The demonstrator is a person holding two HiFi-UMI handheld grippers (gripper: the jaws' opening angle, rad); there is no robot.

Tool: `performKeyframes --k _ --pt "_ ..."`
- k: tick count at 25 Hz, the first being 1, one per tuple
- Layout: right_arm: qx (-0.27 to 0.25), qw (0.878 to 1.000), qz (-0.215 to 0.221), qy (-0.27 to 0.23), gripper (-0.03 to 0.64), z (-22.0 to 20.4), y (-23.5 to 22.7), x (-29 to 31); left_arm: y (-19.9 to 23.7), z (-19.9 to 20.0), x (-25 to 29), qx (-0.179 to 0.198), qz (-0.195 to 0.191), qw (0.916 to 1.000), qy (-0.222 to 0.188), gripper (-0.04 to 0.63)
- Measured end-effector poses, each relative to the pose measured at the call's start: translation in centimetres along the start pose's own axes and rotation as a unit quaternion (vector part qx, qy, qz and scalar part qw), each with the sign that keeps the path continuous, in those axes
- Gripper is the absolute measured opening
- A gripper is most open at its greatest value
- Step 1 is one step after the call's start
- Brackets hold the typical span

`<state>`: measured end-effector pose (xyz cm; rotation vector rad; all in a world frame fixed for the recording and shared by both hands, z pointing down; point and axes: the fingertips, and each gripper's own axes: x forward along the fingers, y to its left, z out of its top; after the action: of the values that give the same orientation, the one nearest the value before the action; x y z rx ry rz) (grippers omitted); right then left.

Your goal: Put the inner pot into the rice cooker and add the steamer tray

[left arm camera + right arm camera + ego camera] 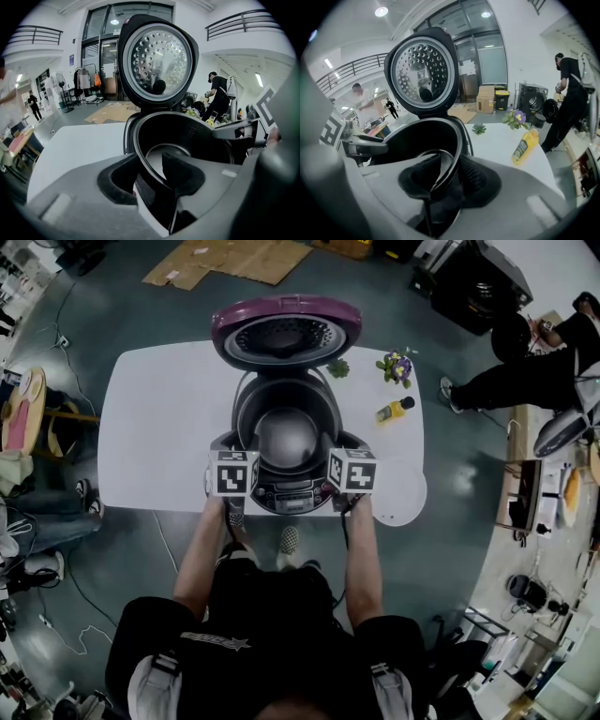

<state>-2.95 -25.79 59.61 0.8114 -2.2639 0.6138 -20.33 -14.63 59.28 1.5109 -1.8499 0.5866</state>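
Seating of the inner pot (187,133) in the rice cooker (286,495) looks done: it sits down in the body below the raised lid (286,332). The left hand-held gripper (150,174) and the right hand-held gripper (446,178) each straddle its rim, released, pads slack either side. Next, I judge, both must lift clear and fetch the steamer tray, perhaps the white disc (401,493) on the counter (159,427) just right of the right one.

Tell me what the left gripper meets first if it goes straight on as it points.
The rim of the round black metal inner pot, already between the left gripper's fingers; likely almost at once.
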Motion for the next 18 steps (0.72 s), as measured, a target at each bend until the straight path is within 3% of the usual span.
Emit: performKeyframes --k 10,18 --pt "-0.014 0.997 0.002 -0.072 0.133 2.7 0.5 -3.2 1.5 1.3 -1.6 -0.014 0.034 0.9986 -0.038 0.183" --pt "-0.048 0.981 0.037 -0.185 0.132 6.3 3.4 -9.3 0.2 5.1 -7.9 0.009 0.043 0.9903 -0.132 0.183"
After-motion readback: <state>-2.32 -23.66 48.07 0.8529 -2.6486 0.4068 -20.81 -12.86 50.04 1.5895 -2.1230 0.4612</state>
